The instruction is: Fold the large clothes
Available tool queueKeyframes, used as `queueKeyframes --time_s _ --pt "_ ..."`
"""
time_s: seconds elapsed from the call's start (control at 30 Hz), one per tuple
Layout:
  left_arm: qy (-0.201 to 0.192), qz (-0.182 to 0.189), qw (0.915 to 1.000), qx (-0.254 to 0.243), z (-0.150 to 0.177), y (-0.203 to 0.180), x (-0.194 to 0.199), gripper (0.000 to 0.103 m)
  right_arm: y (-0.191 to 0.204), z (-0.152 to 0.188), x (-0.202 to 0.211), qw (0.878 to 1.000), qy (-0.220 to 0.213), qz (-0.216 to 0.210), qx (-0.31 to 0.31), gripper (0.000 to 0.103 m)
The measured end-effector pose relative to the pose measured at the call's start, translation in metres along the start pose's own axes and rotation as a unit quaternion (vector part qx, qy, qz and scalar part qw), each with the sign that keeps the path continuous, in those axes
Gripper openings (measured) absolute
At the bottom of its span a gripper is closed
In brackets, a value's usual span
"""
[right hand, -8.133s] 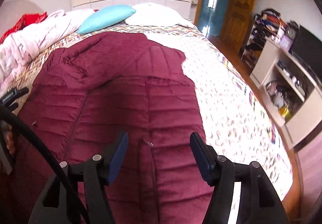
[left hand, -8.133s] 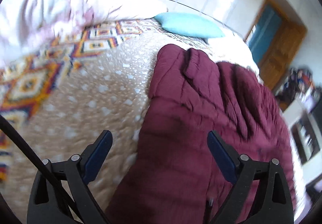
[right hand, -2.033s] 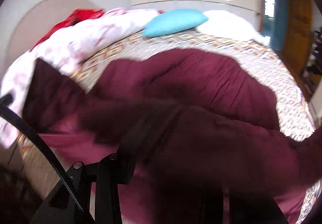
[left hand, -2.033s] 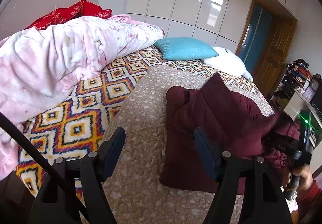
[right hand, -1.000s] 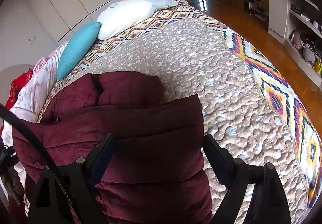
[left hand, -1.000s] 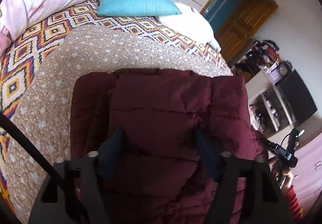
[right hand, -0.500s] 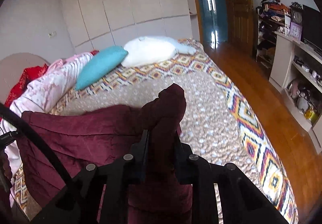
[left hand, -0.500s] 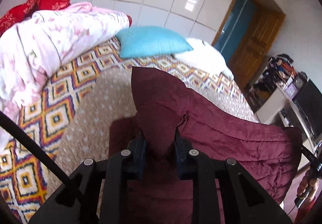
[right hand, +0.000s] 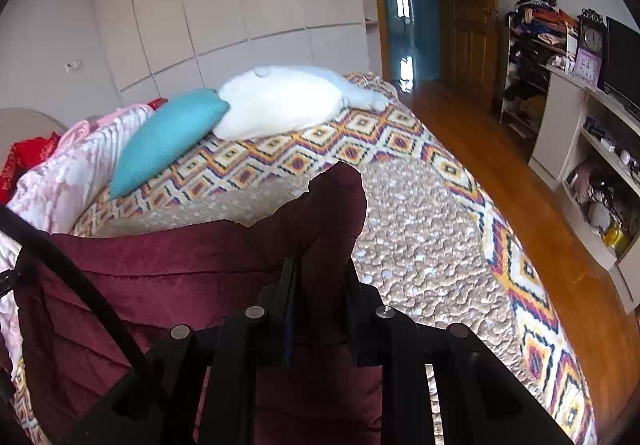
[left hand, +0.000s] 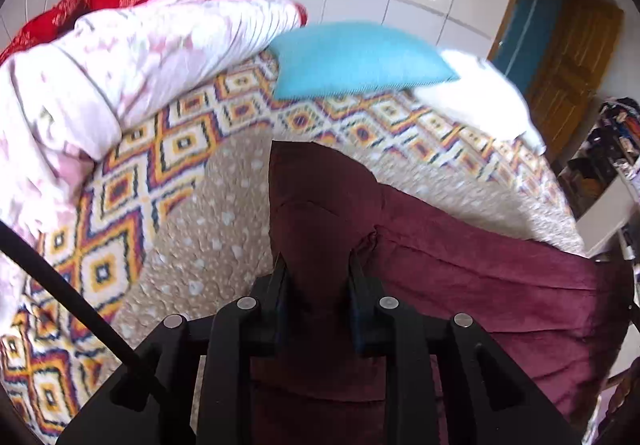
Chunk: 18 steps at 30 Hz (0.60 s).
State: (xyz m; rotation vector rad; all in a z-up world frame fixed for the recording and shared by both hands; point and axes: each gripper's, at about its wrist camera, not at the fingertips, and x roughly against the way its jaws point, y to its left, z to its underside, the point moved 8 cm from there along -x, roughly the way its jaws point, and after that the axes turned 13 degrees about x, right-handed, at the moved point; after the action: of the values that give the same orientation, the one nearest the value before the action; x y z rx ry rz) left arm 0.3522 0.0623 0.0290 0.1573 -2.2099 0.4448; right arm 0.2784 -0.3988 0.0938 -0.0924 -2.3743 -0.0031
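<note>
A maroon quilted jacket point(left hand: 480, 285) hangs lifted over the bed, stretched between both grippers. My left gripper point(left hand: 316, 265) pinches one thick corner of it, which sticks up past the fingertips; its jaws are opening slightly with the fabric still pressed between the pads. In the right wrist view the jacket point(right hand: 160, 277) runs off to the left, and my right gripper point(right hand: 320, 269) is shut on its other corner, which also stands up above the fingers. The jacket's lower part is hidden behind the gripper bodies.
The bed has a beige dotted cover point(left hand: 200, 237) with a diamond-pattern border. A blue pillow point(left hand: 356, 61), a white pillow point(left hand: 480, 97) and a pink quilt point(left hand: 100, 85) lie at its head. Right of the bed are wooden floor point(right hand: 500, 165) and white shelves point(right hand: 592, 149).
A second ago both grippers stood open over the folded jacket lying on the bed. They have since shut on its corners and lifted it, stretched between them.
</note>
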Motion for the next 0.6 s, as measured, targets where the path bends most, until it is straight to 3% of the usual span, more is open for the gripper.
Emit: queueKeyframes --time_s 0.17,0.3,0.33,0.4,0.47,0.53,0.6 --pt "0.012 -0.025 0.9996 -0.009 0.025 0.015 -0.052 0.047 -0.015 0.045 -0.078 0.997 0.067 0.011 -0.028 0.025" --pt "0.0 -0.04 0.999 -0.021 0.028 0.013 -0.055 0.053 -0.015 0.063 -0.1 0.996 0.078 0.027 -0.02 0.036" --pt "0.001 -0.044 0.9988 -0.023 0.028 0.013 -0.052 0.053 -0.014 0.063 -0.101 0.996 0.079 0.034 -0.016 0.037" --pt "0.0 -0.046 0.9988 -0.014 0.026 0.013 -0.041 0.053 -0.015 0.063 -0.101 0.995 0.088 0.047 -0.012 0.052" --pt "-0.001 -0.035 0.9994 0.004 0.024 0.016 -0.022 0.053 -0.02 0.06 -0.094 0.994 0.094 0.055 -0.019 0.056" --pt "-0.005 -0.017 0.9997 0.018 0.023 0.02 0.006 0.053 -0.026 0.054 -0.072 0.995 0.077 0.045 -0.034 0.056" --pt "-0.029 -0.015 0.9994 0.008 0.024 0.026 0.046 0.053 -0.034 0.046 -0.041 0.996 0.049 0.05 -0.046 0.064"
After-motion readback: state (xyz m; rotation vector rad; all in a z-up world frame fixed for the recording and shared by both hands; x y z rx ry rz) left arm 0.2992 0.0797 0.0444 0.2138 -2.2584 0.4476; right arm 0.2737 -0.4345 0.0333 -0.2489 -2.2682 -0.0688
